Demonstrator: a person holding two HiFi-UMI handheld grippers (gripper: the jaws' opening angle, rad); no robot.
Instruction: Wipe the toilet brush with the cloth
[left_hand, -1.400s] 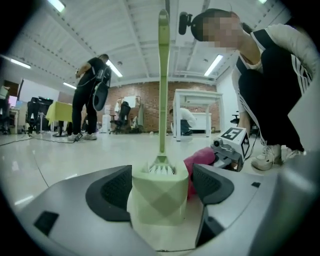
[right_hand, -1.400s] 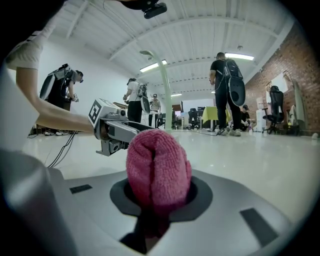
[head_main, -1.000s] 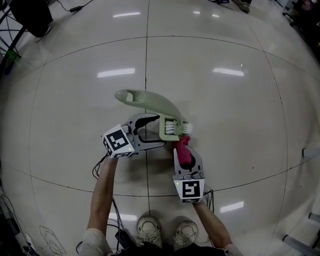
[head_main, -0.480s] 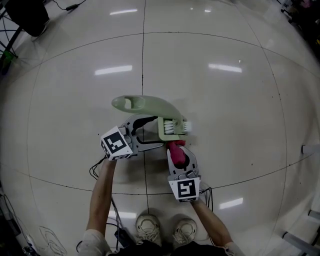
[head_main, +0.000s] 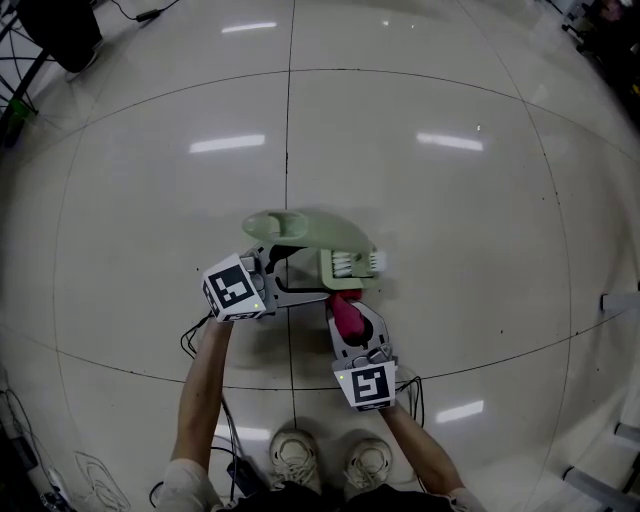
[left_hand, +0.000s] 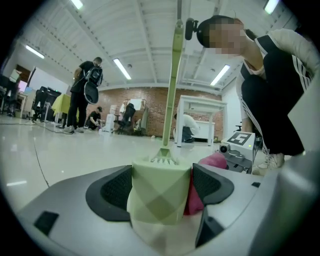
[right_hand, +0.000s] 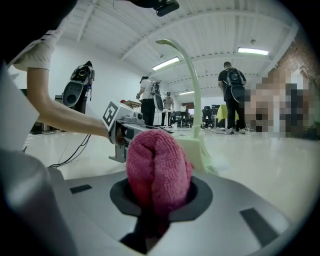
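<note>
A pale green toilet brush (head_main: 305, 233) stands in its faceted green base (left_hand: 160, 192), white bristles (head_main: 352, 262) showing at the right. Its thin handle (left_hand: 172, 85) rises straight up in the left gripper view. My left gripper (head_main: 325, 268) is shut on that base, a dark pad on each side of it (left_hand: 162, 187). My right gripper (head_main: 347, 305) is shut on a rolled pink cloth (right_hand: 157, 172), whose tip lies against the base's near right side (left_hand: 196, 199). In the right gripper view the curved green brush (right_hand: 196, 100) stands just behind the cloth.
Glossy pale tiled floor (head_main: 450, 200) all round. The person's shoes (head_main: 330, 462) and cables (head_main: 235, 470) lie at the bottom of the head view. Several people stand far off (left_hand: 85, 95), near desks and chairs (left_hand: 200, 117). A dark stand (head_main: 60, 35) is at top left.
The right gripper has carried the pink cloth leftward, closer under the brush head. The brush's handle top now shows lower and nearer the left gripper. The left gripper's hold is unchanged.
</note>
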